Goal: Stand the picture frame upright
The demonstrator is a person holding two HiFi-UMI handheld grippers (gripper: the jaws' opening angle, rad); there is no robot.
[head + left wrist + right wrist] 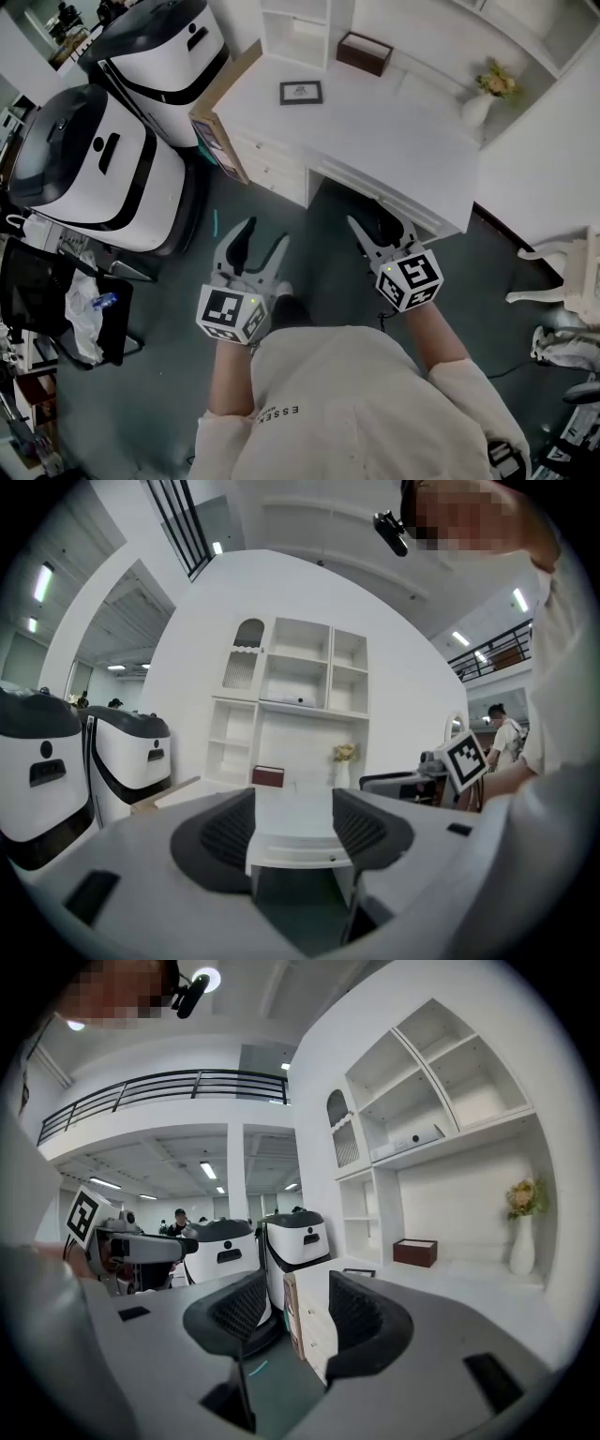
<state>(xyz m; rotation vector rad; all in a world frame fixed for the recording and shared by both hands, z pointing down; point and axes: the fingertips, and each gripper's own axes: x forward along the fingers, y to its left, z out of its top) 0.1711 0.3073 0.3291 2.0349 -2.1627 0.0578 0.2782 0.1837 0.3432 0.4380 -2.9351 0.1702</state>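
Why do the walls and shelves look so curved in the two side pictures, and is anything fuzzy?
Left gripper view: a wide lens bows the shelves, and the corners go black. Right gripper view: same bulge and dark rim. Head view: evenly lit and sharp, the picture frame small but clear.

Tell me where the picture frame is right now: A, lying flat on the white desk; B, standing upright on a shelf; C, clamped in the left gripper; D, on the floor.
A: the picture frame lies flat, face up, on the white desk.
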